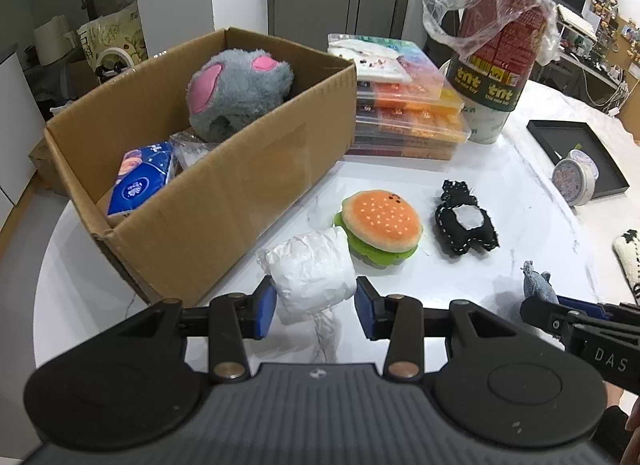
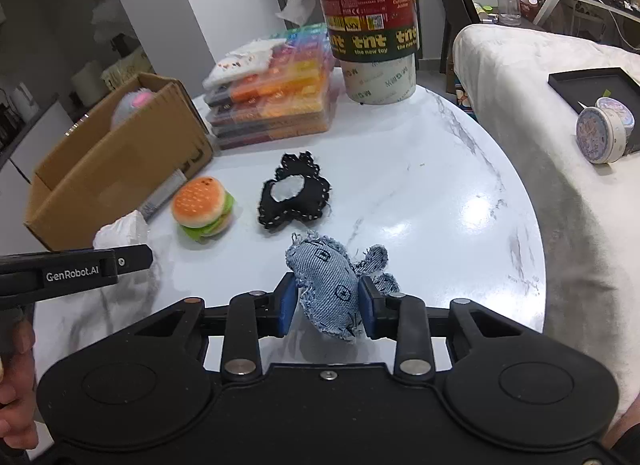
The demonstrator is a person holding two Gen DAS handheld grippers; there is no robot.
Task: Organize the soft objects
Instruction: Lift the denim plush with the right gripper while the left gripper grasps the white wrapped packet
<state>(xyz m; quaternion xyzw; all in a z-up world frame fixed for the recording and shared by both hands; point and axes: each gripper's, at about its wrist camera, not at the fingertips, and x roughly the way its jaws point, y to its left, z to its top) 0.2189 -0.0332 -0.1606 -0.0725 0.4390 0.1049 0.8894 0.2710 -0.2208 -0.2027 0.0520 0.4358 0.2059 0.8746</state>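
Left gripper (image 1: 316,307) pinching white wad (image 1: 310,275), right gripper (image 2: 328,305) pinching denim toy (image 2: 334,285); soft fabric may slip out mid-lift toward box (image 1: 224,201).

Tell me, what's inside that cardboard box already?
Inside the cardboard box sits a grey plush toy with pink ears, a blue tissue pack and something in clear crinkly wrap. The near wall hides the box floor, so anything lower cannot be seen.
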